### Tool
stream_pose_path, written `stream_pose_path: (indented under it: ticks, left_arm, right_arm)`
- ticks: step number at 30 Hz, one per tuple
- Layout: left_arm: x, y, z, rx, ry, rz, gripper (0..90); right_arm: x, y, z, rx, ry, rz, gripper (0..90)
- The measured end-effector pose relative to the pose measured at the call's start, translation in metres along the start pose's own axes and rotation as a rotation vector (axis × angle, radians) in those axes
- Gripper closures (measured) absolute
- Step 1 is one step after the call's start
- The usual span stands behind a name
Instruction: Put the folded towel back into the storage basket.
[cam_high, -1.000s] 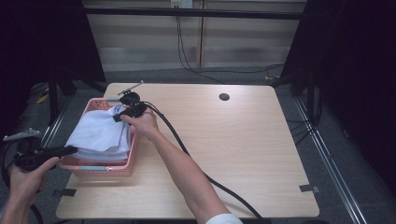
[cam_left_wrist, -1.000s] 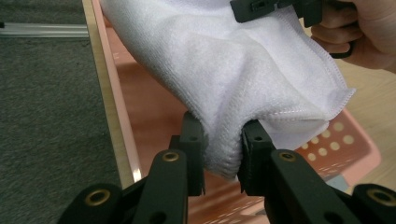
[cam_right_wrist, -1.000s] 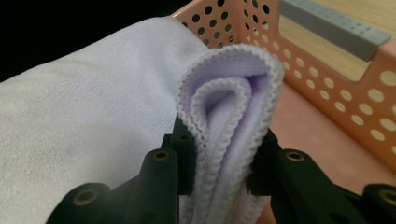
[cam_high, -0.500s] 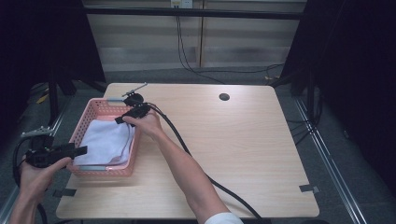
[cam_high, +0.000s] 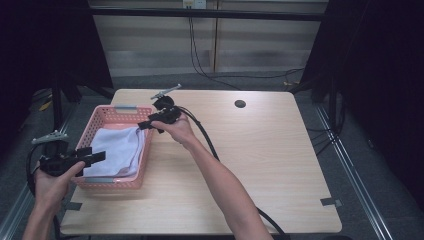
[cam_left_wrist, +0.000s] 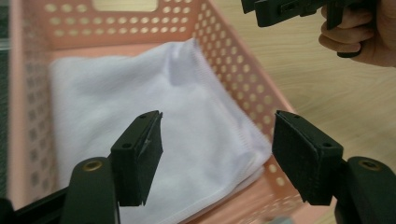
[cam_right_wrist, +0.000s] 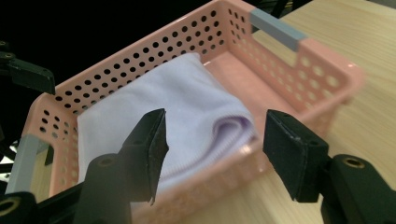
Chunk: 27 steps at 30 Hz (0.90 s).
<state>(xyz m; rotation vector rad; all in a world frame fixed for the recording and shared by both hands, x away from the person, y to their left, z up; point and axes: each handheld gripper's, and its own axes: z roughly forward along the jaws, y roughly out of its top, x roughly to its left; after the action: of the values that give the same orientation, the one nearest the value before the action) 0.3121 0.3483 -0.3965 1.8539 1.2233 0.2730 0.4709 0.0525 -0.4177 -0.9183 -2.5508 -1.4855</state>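
A white towel (cam_high: 119, 148) lies folded inside the pink basket (cam_high: 102, 116) at the bench's (cam_high: 280, 160) left side; the left claw (cam_left_wrist: 217, 158) hangs above it, jaws spread and empty; the right claw (cam_right_wrist: 212, 154) hovers over the basket's rim, likewise agape.

Blurred near rim of the pink basket (cam_left_wrist: 28, 154), its bottom corner cut off below.
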Motion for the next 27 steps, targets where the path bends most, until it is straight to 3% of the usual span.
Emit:
stream_pose_path:
  ticks: [2, 11, 12, 13, 15, 18, 22, 23, 27]
  left_arm:
    - [-0.005, 0.002, 0.002, 0.001, 0.001, 0.013, 32.4]
    - [-0.053, 0.016, 0.039, -0.005, -0.055, 0.073, 31.0]
    - [-0.053, 0.016, 0.039, -0.005, -0.055, 0.073, 31.3]
    - [-0.064, 0.019, 0.046, -0.013, -0.074, 0.084, 31.5]
    - [-0.075, 0.021, 0.053, -0.019, -0.079, 0.09, 32.3]
    - [-0.091, 0.022, 0.066, -0.013, -0.081, 0.123, 41.0]
    - [-0.105, 0.021, 0.079, 0.001, -0.109, 0.132, 38.6]
    - [-0.112, 0.019, 0.085, 0.001, -0.108, 0.138, 37.9]
    - [-0.127, 0.016, 0.096, -0.023, -0.1, 0.154, 35.7]
  right_arm:
    - [-0.003, -0.006, -0.016, -0.02, -0.003, 0.014, 39.6]
    - [-0.01, -0.03, -0.088, -0.069, -0.059, 0.009, 39.7]
    - [-0.01, -0.03, -0.088, -0.069, -0.059, 0.009, 39.7]
    - [-0.011, -0.038, -0.104, -0.071, -0.074, -0.002, 39.8]
    - [-0.013, -0.045, -0.118, -0.075, -0.089, -0.006, 39.9]
    - [-0.017, -0.06, -0.138, -0.088, -0.083, 0.009, 39.8]
    - [-0.022, -0.081, -0.16, -0.082, -0.116, 0.012, 39.7]
    - [-0.023, -0.092, -0.174, -0.09, -0.134, 0.02, 39.8]
    - [-0.022, -0.112, -0.198, -0.091, -0.161, 0.034, 39.9]
